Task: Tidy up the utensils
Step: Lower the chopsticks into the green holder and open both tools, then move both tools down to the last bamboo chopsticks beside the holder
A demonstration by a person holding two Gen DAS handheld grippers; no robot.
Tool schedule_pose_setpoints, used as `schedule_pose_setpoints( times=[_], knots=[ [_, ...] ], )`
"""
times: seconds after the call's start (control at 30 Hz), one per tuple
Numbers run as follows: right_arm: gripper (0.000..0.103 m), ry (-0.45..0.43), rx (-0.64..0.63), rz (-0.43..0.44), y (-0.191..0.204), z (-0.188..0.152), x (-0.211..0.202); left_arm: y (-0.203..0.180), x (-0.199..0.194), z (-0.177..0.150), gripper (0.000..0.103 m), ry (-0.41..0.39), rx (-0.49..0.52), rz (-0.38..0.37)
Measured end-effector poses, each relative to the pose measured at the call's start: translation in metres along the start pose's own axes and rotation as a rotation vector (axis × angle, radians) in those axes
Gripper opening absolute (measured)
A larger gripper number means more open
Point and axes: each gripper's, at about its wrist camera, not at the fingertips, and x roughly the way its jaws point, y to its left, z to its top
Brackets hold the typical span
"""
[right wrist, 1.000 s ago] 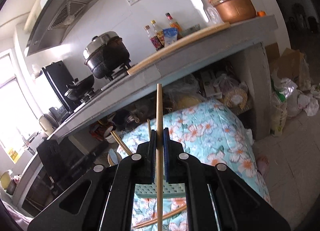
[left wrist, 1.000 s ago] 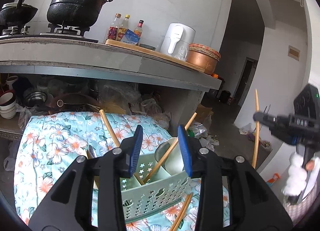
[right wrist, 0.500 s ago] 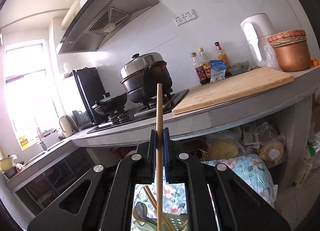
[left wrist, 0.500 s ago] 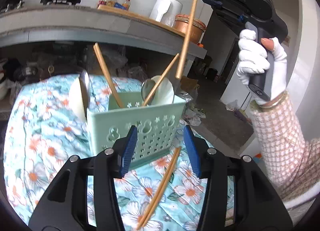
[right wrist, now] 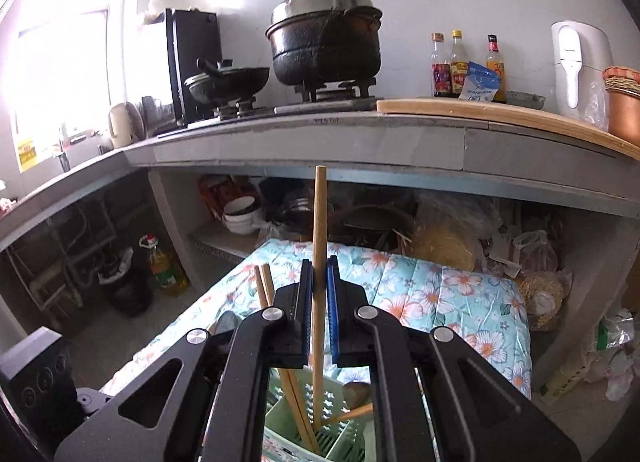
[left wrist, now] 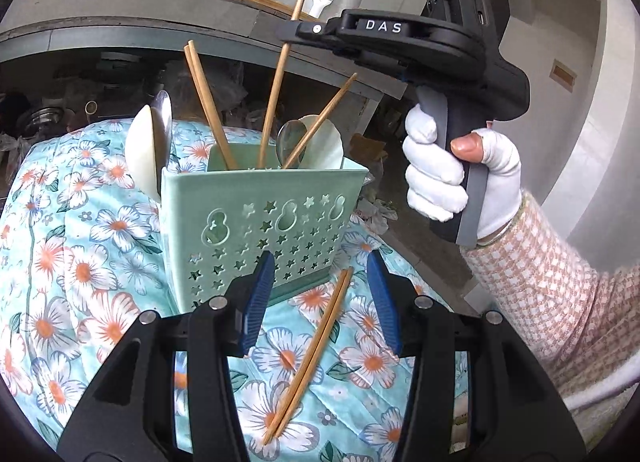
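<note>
A mint-green perforated utensil holder (left wrist: 260, 221) stands on the floral cloth (left wrist: 80, 262). It holds a chopstick pair (left wrist: 206, 101), a single chopstick (left wrist: 326, 113), and metal and white spoons (left wrist: 162, 129) (left wrist: 290, 139). My right gripper (left wrist: 294, 30) hovers above it, shut on one upright chopstick (left wrist: 276, 89) whose lower end is inside the holder. The right wrist view shows that chopstick (right wrist: 320, 229) clamped between the pads of the right gripper (right wrist: 319, 290), over the holder (right wrist: 280, 422). My left gripper (left wrist: 320, 294) is open just in front of the holder. Another chopstick pair (left wrist: 316, 350) lies on the cloth between its fingers, untouched.
A white-gloved hand (left wrist: 440, 173) with a checked sleeve grips the right tool. Behind is a stone counter (right wrist: 360, 141) with black pots (right wrist: 324, 45), sauce bottles (right wrist: 460, 65), a cutting board (right wrist: 480, 113) and a white kettle (right wrist: 580, 61). Bowls (right wrist: 240, 213) and bags crowd the shelf beneath.
The right gripper swung in from the right to above the holder, and its chopstick's tip went down into it. The left gripper sank towards the cloth and its jaws widened slightly.
</note>
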Motion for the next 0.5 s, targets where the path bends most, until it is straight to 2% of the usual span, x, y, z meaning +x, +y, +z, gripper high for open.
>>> schedule_pose_setpoints(
  times=[0.17,0.23,0.5],
  knots=[
    [0.011,0.055,0.019,0.001,-0.001,-0.010,0.006,-0.001,0.008,0.001,0.046,0.009,-0.006,-0.005],
    [0.018,0.048,0.037,0.008,-0.004,-0.012,0.002,-0.002,0.008,0.001,0.046,0.007,-0.003,-0.007],
    [0.019,-0.009,0.110,0.016,-0.015,-0.020,-0.036,-0.001,0.010,-0.002,0.046,0.021,0.004,-0.001]
  ],
)
